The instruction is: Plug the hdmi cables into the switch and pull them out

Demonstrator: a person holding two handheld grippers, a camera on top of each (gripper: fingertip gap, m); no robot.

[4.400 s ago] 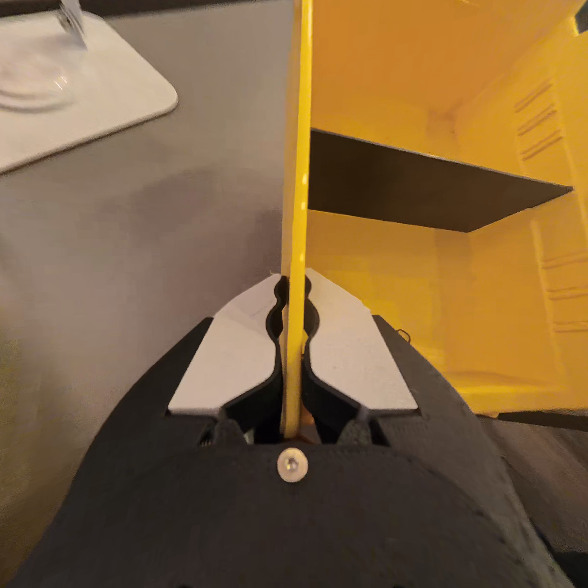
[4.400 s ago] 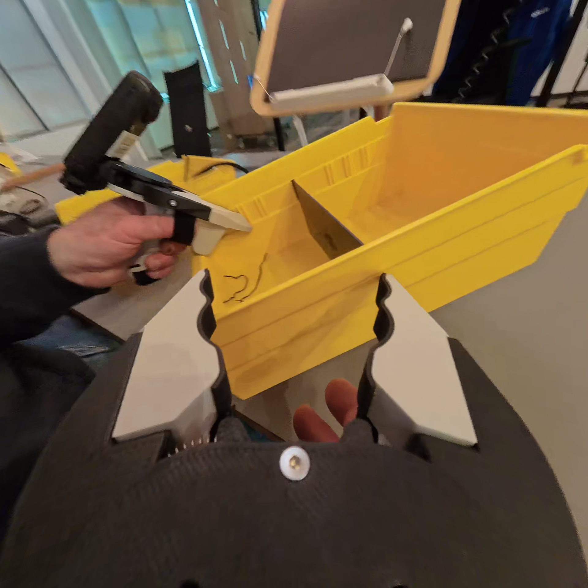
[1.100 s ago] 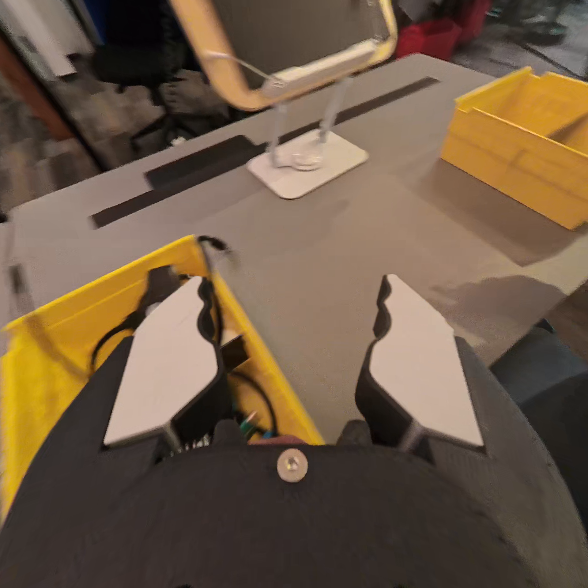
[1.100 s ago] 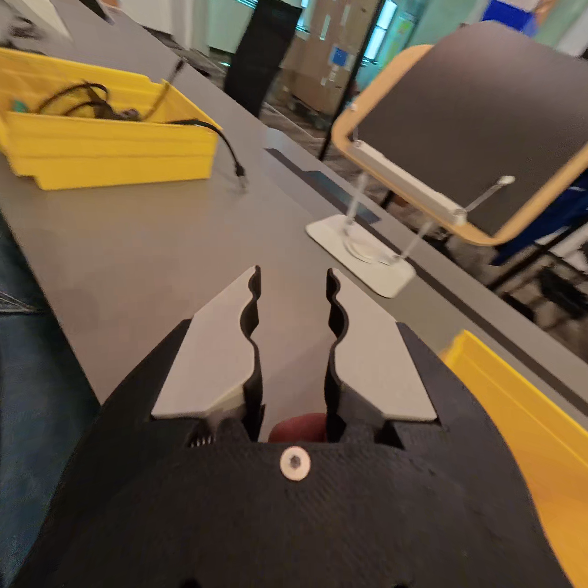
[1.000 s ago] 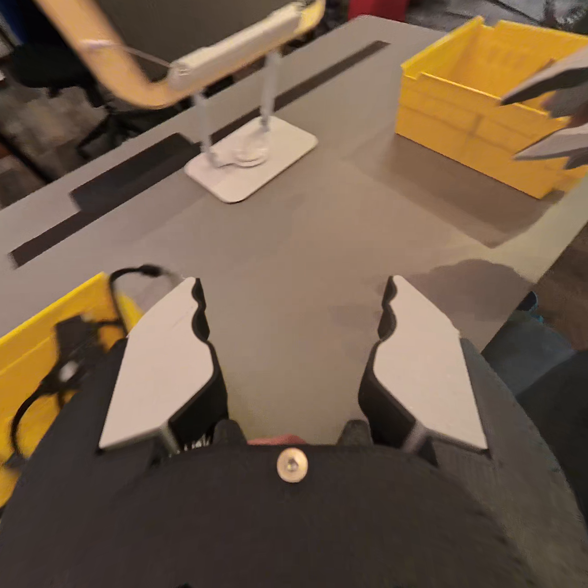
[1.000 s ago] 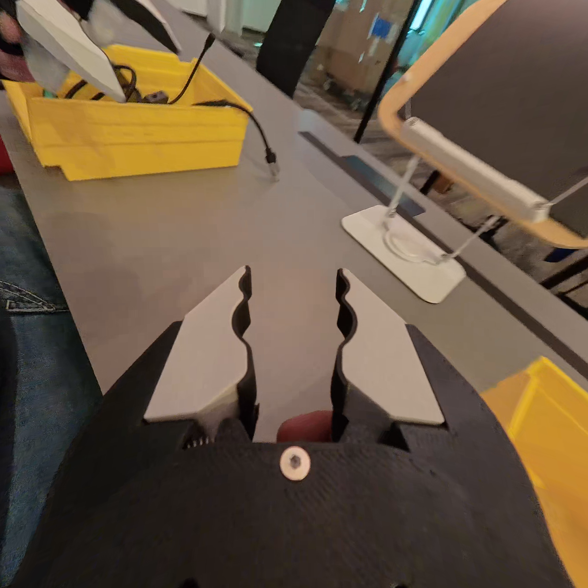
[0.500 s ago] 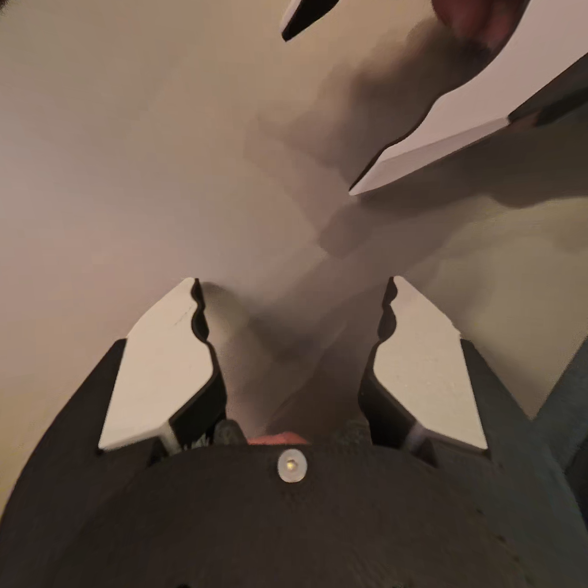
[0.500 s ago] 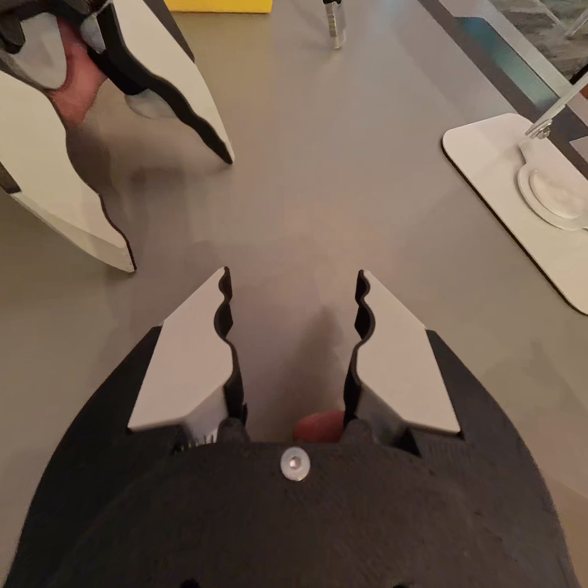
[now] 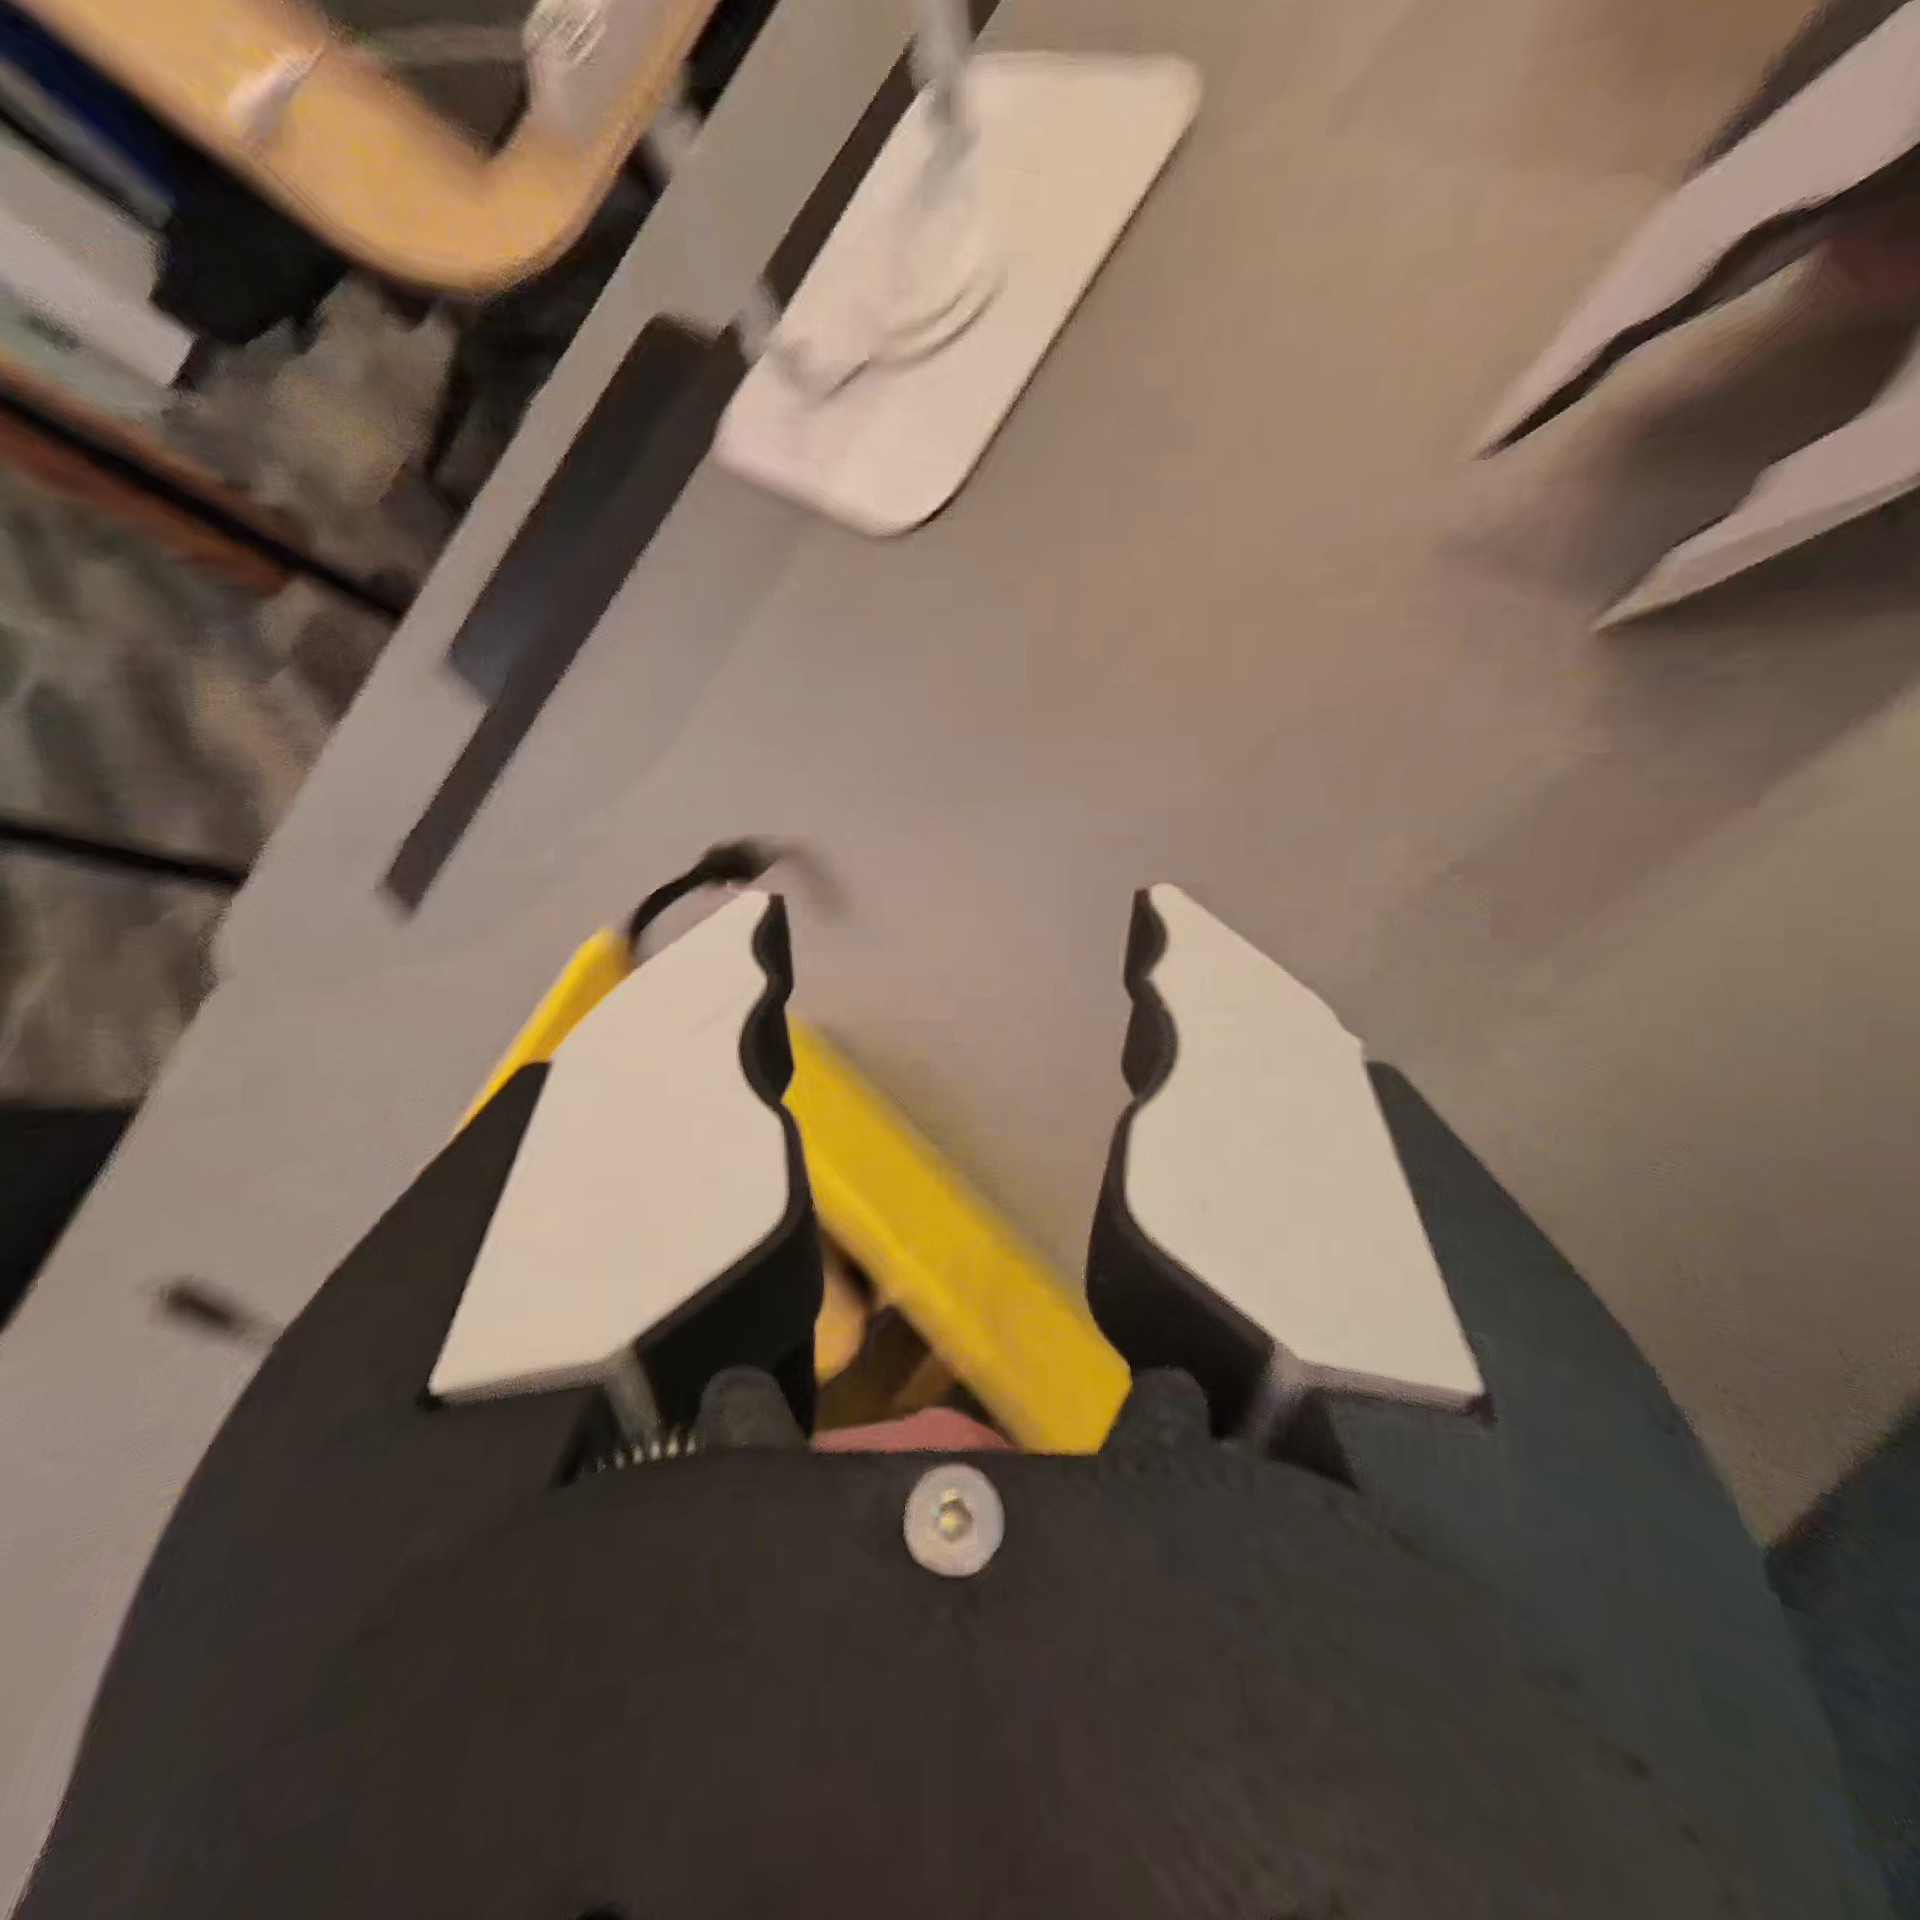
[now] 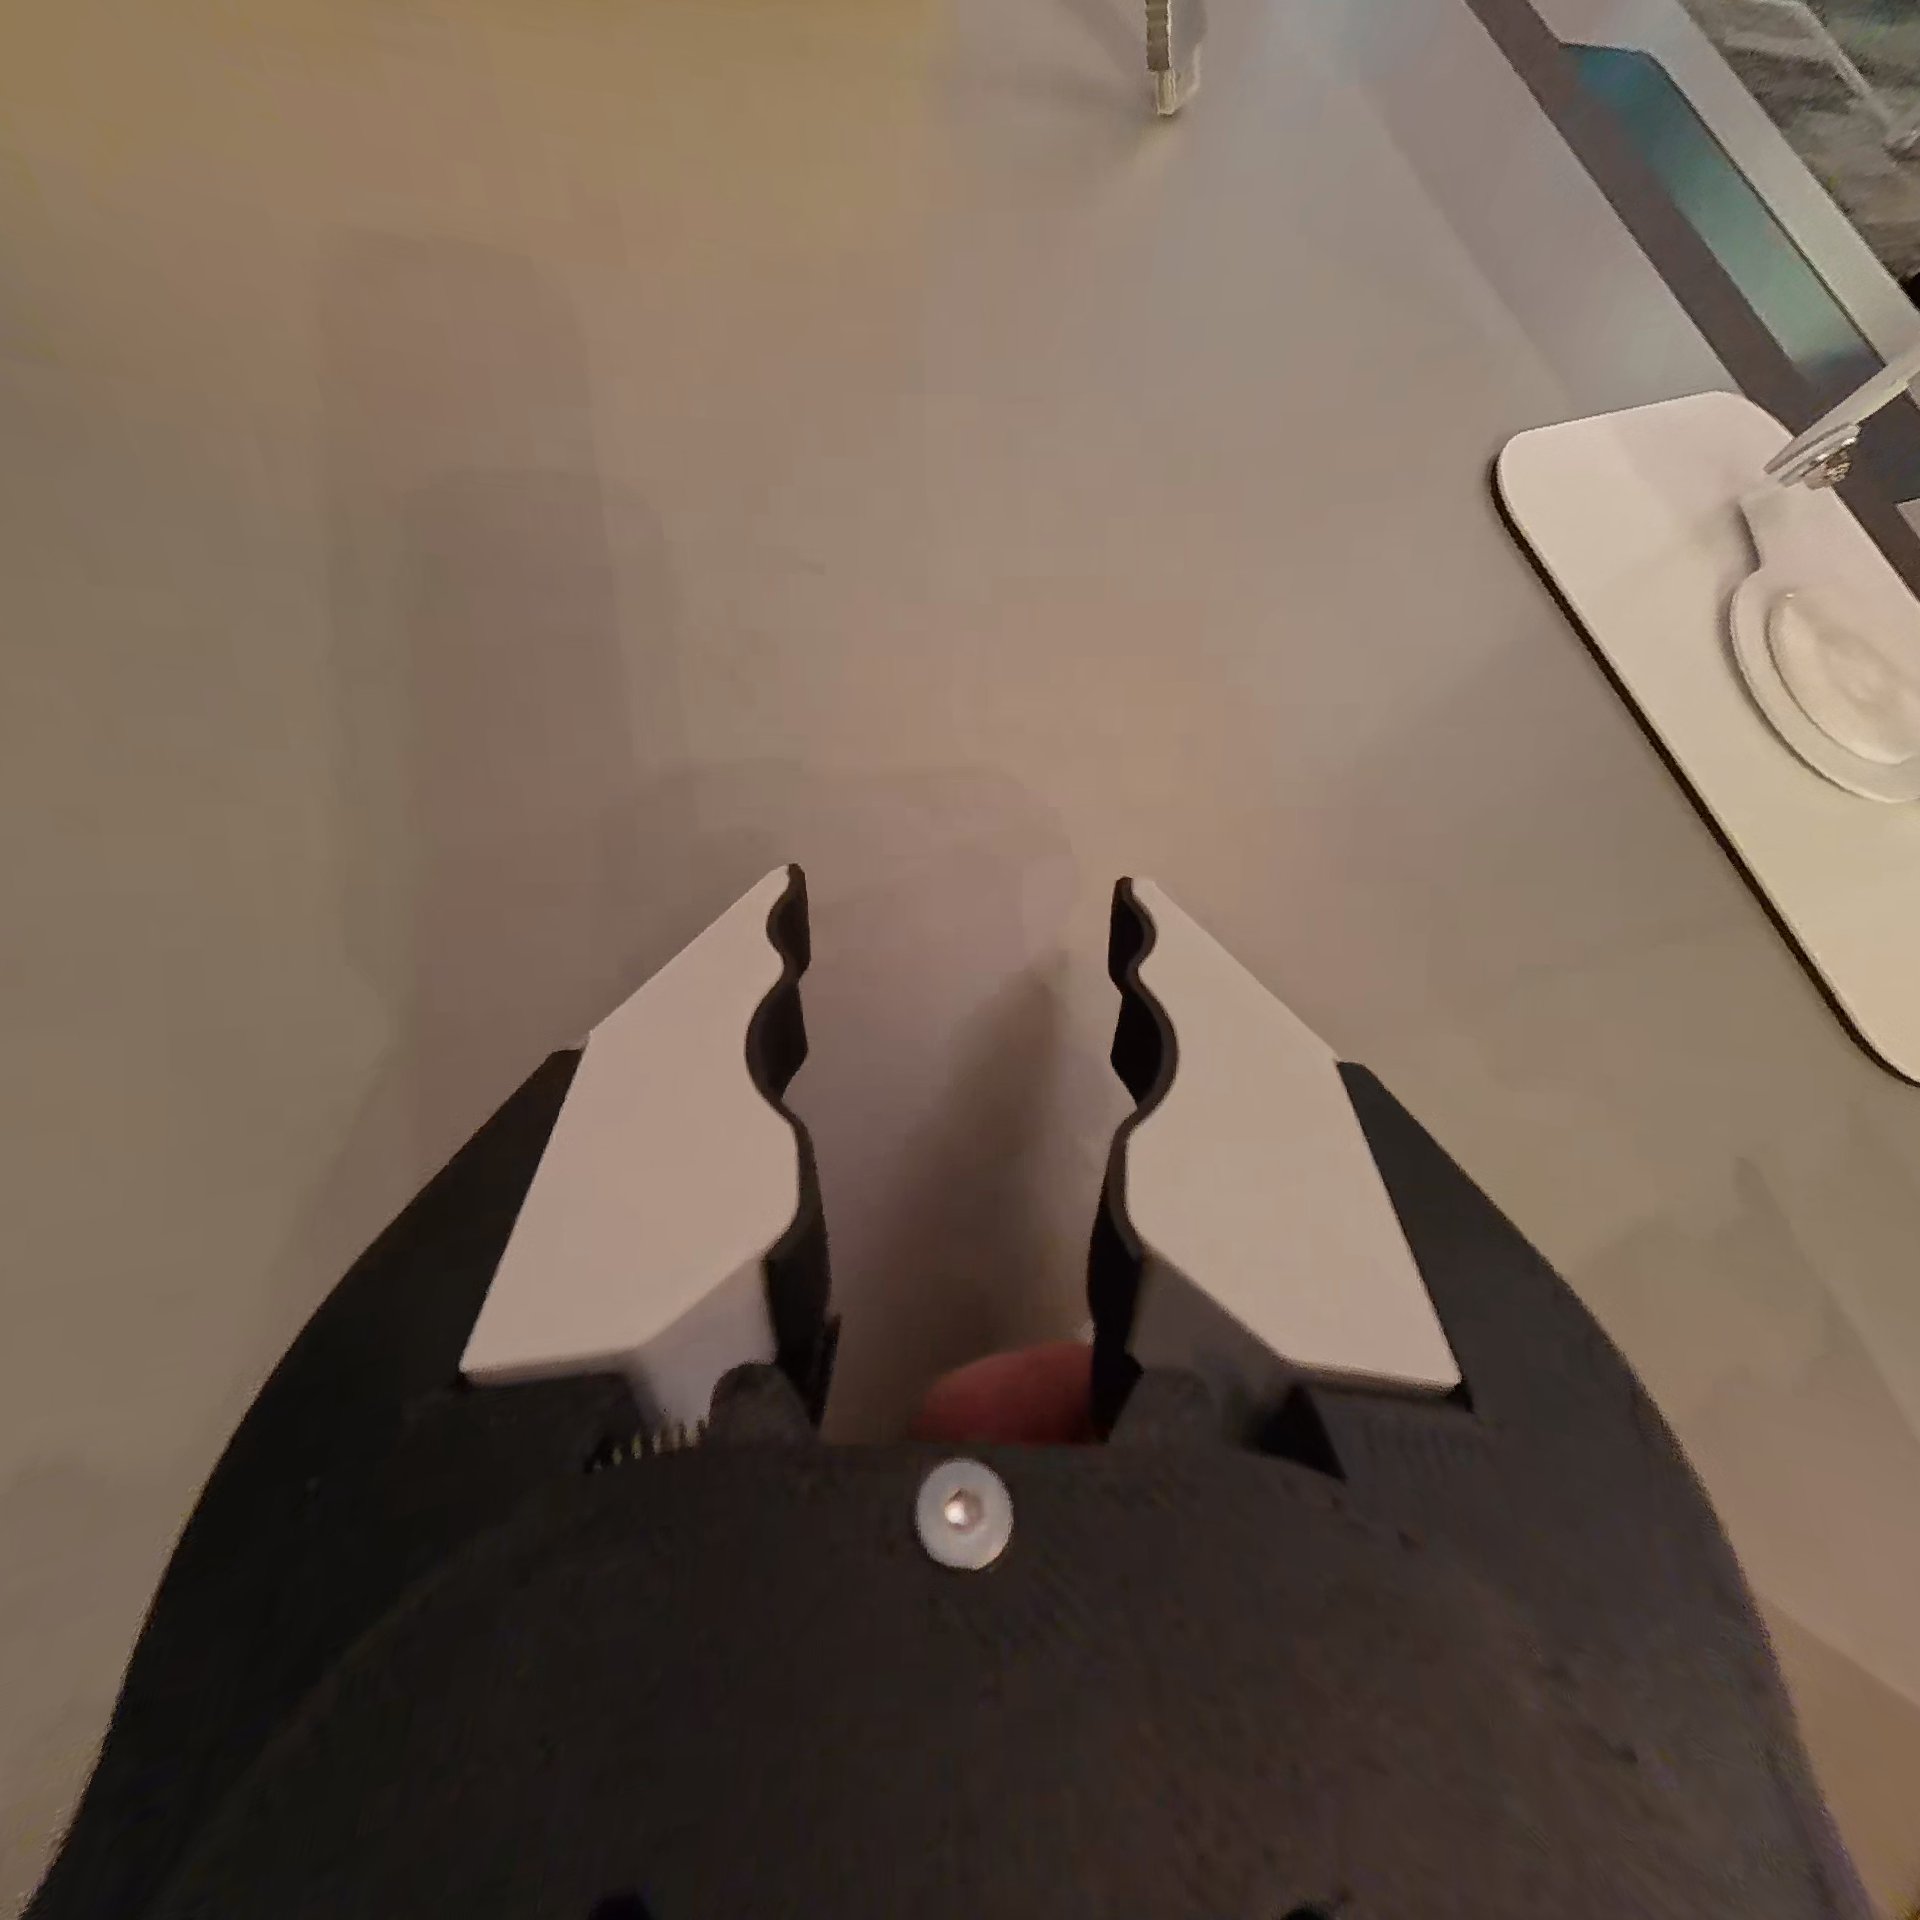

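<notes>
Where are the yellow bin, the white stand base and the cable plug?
yellow bin (image 9: pixel 935 1236), left wrist view, its side wall.
white stand base (image 10: pixel 1621 582), right wrist view, bare flat plate.
cable plug (image 10: pixel 1169 73), right wrist view, metal tip.

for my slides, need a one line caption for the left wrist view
Open left gripper above a yellow bin on the grey table; right gripper at upper right.

Bin (image 9: pixel 935 1236) on table (image 9: pixel 1143 727), left of stand base (image 9: pixel 966 301).
</notes>
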